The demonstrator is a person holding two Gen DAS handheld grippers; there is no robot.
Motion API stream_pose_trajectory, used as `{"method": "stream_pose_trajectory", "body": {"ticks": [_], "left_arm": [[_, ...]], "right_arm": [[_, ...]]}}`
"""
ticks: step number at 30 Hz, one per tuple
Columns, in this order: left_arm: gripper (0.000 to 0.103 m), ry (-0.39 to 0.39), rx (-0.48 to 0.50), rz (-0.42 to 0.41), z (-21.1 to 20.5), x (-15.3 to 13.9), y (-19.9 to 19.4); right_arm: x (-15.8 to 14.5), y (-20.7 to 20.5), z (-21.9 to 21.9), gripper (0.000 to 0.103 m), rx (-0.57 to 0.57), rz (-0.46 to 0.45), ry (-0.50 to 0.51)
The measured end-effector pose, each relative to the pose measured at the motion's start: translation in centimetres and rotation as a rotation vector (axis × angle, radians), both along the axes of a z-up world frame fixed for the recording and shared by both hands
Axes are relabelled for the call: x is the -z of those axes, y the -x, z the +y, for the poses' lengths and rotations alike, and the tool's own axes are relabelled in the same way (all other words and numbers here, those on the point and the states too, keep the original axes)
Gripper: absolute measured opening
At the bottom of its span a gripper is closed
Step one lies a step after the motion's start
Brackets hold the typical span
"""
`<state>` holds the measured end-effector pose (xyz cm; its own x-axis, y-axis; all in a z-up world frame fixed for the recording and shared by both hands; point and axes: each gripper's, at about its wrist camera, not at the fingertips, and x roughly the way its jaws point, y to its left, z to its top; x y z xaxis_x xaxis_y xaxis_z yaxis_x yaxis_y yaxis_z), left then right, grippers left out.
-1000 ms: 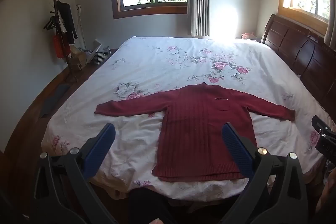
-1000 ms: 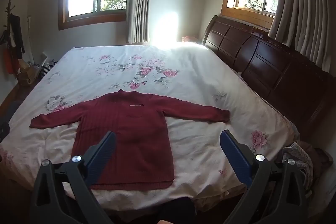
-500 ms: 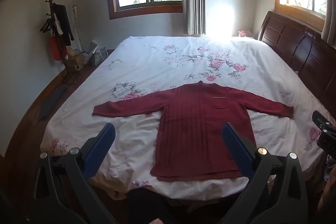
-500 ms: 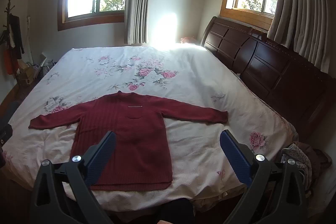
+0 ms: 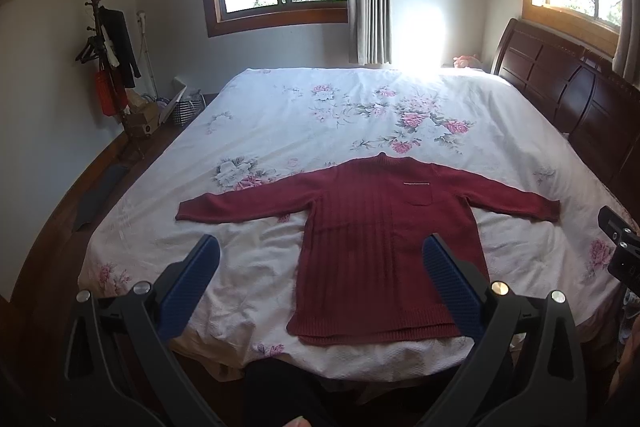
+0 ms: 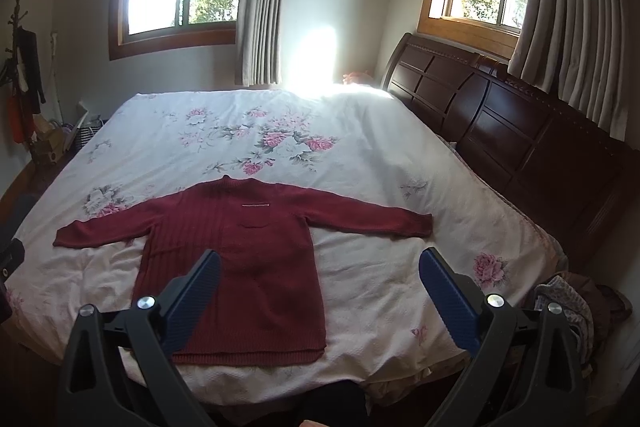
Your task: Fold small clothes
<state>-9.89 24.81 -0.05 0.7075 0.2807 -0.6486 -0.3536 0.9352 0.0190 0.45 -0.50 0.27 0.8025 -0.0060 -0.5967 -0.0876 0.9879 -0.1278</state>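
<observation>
On floral bedspread (image 5: 280, 115), red sweater (image 5: 384, 235)

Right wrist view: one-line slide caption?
Open right gripper above a red sweater spread flat, sleeves out, on a floral bed.

— Hidden at the hem: bottom right corner of the red sweater (image 5: 376, 247), behind a blue pad of the left hand-held gripper (image 5: 320, 259).

— Same from the right wrist: lower left hem covered by the right hand-held gripper (image 6: 320, 267).

— Heap of cloth (image 6: 576, 307) beside the bed (image 6: 360, 131): too jumbled to tell apart.

— Clothes on the coat stand (image 5: 108, 55): too small to make out.
</observation>
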Motion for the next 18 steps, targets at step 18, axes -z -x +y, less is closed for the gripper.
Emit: {"method": "stream_pose_trajectory", "body": {"ticks": [18], "left_arm": [[0.101, 0.007, -0.002, 0.0, 0.29, 0.28, 0.14]], "right_arm": [[0.22, 0.07, 0.05, 0.099, 0.003, -0.004, 0.002]]}}
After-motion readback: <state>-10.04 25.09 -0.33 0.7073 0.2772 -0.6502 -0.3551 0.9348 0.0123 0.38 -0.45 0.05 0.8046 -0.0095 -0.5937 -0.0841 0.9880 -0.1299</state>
